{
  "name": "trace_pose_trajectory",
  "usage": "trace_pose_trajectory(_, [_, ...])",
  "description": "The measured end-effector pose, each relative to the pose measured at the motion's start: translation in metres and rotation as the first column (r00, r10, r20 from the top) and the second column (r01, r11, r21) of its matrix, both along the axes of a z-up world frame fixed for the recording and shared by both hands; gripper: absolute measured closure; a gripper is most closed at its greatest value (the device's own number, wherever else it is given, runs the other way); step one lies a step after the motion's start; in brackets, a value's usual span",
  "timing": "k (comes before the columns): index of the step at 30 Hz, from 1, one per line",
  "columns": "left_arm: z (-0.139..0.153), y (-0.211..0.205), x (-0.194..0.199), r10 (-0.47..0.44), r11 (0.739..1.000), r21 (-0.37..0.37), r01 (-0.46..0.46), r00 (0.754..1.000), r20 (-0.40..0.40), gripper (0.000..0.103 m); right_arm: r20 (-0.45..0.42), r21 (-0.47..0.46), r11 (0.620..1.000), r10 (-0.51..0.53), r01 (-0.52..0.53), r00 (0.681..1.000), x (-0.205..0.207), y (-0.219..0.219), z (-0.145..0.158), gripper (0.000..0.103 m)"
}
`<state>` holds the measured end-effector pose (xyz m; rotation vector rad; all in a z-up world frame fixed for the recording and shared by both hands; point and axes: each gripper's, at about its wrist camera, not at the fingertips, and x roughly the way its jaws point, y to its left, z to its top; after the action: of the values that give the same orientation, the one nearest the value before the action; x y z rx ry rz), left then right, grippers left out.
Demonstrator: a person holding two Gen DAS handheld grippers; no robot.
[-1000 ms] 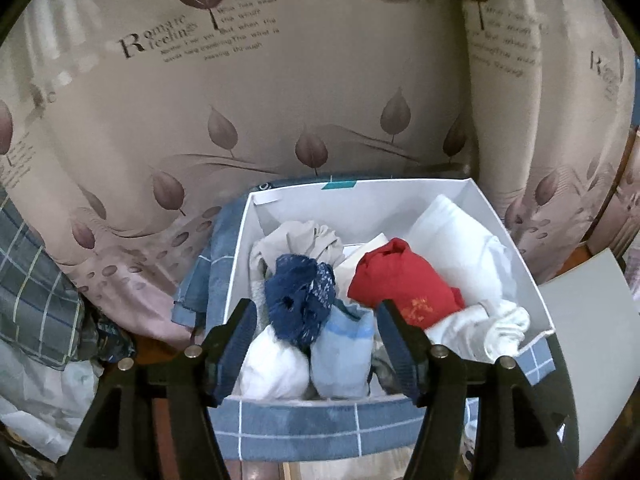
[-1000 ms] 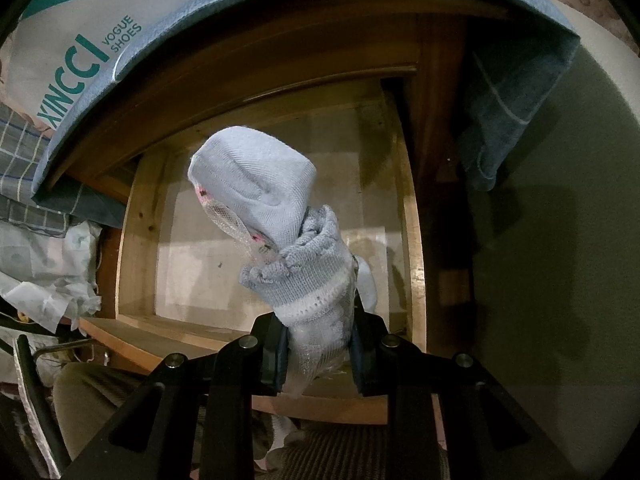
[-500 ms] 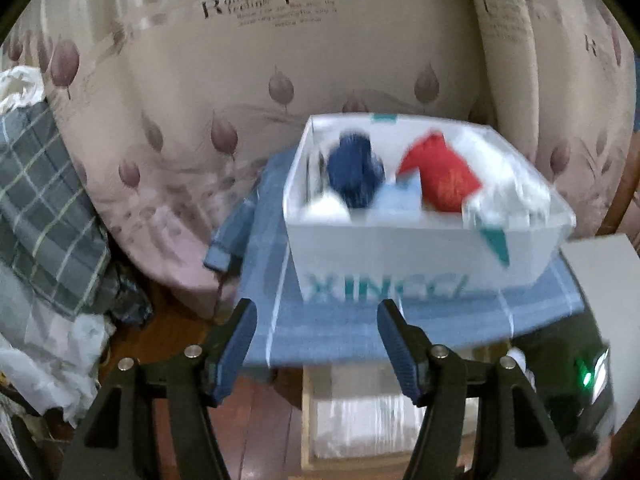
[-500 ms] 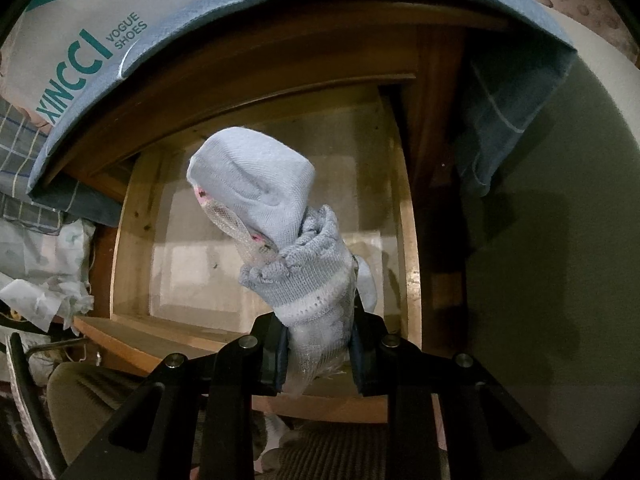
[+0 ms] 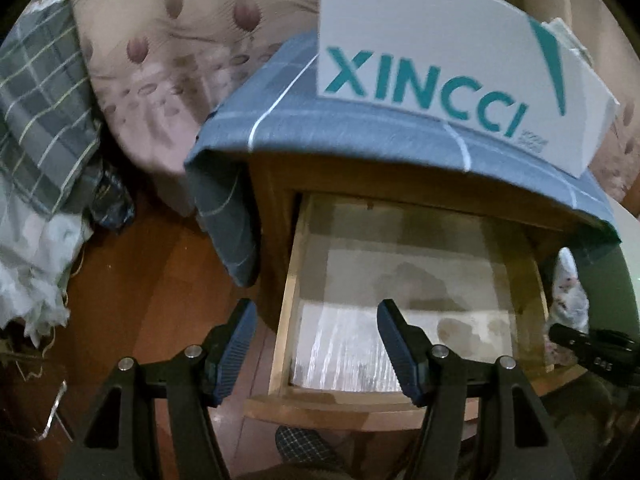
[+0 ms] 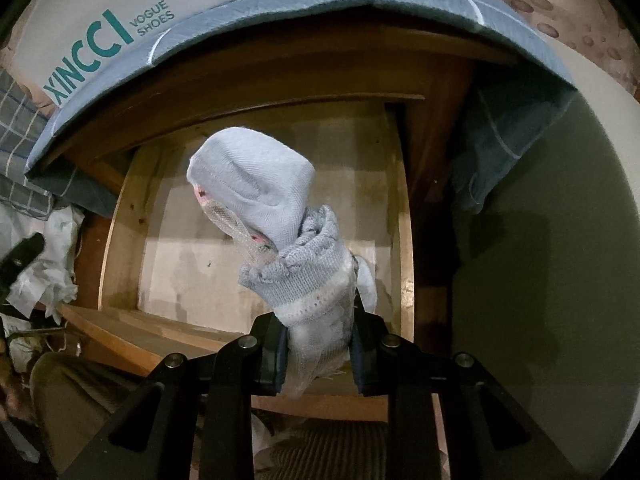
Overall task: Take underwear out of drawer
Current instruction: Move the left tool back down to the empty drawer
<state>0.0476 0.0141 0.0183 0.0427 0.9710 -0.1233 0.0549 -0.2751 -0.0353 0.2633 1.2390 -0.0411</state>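
Observation:
My right gripper [image 6: 318, 350] is shut on a rolled light-grey piece of underwear [image 6: 260, 196] and holds it above the open wooden drawer [image 6: 404, 240]. The drawer [image 5: 292, 292] is pulled out of a small cabinet and its pale lined floor shows nothing lying on it. My left gripper [image 5: 316, 344] is open and empty, low in front of the drawer's left front corner. The held underwear [image 5: 568, 292] and the right gripper also show at the right edge of the left wrist view.
A white XINCCI shoe box [image 5: 460, 56] stands on a blue checked cloth [image 5: 360, 128] on top of the cabinet. A leaf-print curtain [image 5: 168, 48] hangs behind. Checked and white fabrics [image 5: 36, 152] are piled on the wooden floor at the left. A pale surface [image 6: 560, 280] lies to the right.
My left gripper has dropped from above the shoe box to in front of the open drawer. The right gripper still holds the underwear, now slightly higher.

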Motion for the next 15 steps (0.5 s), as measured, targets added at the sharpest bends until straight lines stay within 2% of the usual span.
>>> trace_pose_trajectory(2, [-0.003,0.001,0.001,0.011,1.0,-0.001,-0.011,1.0,-0.017,0.039,0.003,-0.006,1.0,0.006,-0.006,1.0,0.0,0.001,0.001,0.08])
trace_pose_trajectory(7, [-0.003,0.002,-0.001,0.021,1.0,0.005,-0.022,1.0,0.009,0.039,0.023,-0.008,1.0,0.018,-0.018,1.0,-0.002,0.002,0.006,0.08])
trace_pose_trajectory(15, [-0.006,0.011,0.003,0.047,0.999,-0.019,-0.047,0.999,-0.01,0.039,0.06,-0.01,0.998,0.067,-0.066,0.996,-0.005,0.007,0.03,0.08])
